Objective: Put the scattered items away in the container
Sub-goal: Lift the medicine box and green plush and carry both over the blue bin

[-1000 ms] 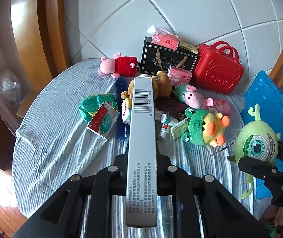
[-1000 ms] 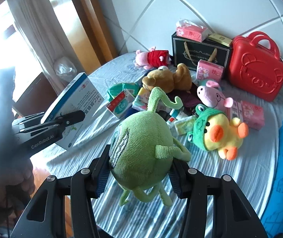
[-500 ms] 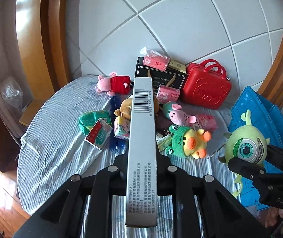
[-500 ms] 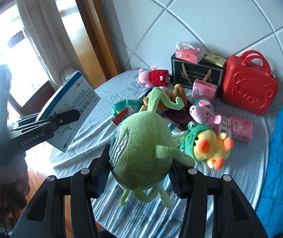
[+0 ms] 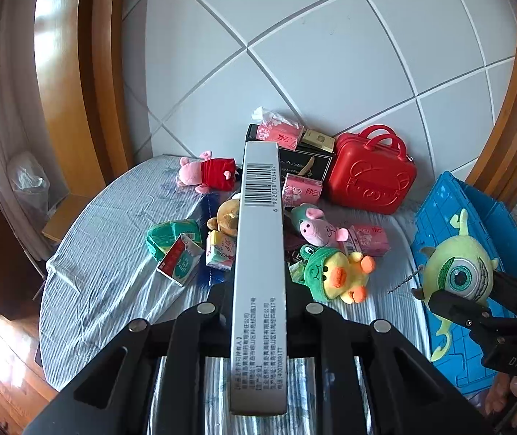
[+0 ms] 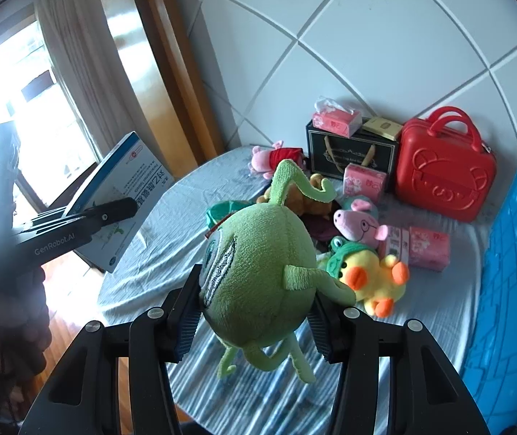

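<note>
**A:** What has changed since a second ago?

**B:** Both grippers have risen; the table point(image 5: 106, 290) sits lower and the toys look smaller.

**A:** What is nearest?

**B:** The left gripper point(image 5: 258, 286) is clamped on the thin edges of a long box point(image 5: 258, 253), which juts forward, barcode up. The right gripper point(image 6: 254, 311) squeezes a green plush point(image 6: 258, 275) at its round middle, jaws wide, pads dented into the fabric. Both are probably lifted to clear the clutter.

**A:** And beyond?

**B:** A duck point(image 6: 370, 279), a pig point(image 6: 361, 223) and pink tissue packs point(image 6: 428, 248) lie scattered on the striped cloth. Further back, a red case point(image 6: 443, 174) and a black bag point(image 6: 349, 152) stand against the tiled wall.

**A:** Where is the container?

**B:** The blue crate point(image 6: 508, 290) stands at the table's right edge, beside the plush, likely the drop point.
</note>
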`<state>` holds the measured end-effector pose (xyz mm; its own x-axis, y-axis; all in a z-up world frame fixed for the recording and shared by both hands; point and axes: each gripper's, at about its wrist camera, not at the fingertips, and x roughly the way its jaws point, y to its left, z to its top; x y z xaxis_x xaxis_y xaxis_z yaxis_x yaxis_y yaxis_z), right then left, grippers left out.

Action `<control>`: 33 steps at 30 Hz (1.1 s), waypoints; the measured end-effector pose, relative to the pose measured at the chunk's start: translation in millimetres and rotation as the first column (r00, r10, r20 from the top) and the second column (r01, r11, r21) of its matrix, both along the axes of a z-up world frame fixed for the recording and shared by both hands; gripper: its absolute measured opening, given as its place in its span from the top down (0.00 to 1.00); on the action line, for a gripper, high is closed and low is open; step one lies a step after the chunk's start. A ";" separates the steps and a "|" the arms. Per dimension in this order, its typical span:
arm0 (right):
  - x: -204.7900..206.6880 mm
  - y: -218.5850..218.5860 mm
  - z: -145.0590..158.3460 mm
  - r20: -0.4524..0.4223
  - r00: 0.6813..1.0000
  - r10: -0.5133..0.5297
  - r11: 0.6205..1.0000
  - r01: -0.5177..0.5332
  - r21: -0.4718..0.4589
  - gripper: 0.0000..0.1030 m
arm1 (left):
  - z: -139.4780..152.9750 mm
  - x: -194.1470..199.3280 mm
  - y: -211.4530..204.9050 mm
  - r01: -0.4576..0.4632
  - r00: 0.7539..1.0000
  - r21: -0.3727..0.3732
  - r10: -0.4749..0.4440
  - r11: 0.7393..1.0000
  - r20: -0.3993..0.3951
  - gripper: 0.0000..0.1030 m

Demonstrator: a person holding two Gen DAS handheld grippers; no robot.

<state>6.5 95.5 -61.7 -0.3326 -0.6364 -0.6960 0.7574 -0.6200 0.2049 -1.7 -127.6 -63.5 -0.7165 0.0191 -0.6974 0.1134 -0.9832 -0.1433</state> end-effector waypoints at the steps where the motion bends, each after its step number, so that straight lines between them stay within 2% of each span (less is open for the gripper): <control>1: -0.7 3.0 1.5 -0.002 1.000 0.000 1.000 0.000 -0.004 0.51 | 2.1 0.3 3.6 0.000 1.000 -0.002 0.000 1.000 -0.003 0.84; 14: -15.0 60.6 18.9 -0.028 0.999 -0.020 0.999 0.019 -0.043 0.51 | 21.2 -6.9 59.9 0.028 0.999 -0.042 -0.029 0.999 -0.029 0.84; 33: -65.6 160.3 40.9 -0.039 0.989 -0.143 0.986 0.140 -0.088 0.51 | 34.8 -40.2 158.2 0.123 0.991 -0.059 -0.125 0.991 -0.039 0.84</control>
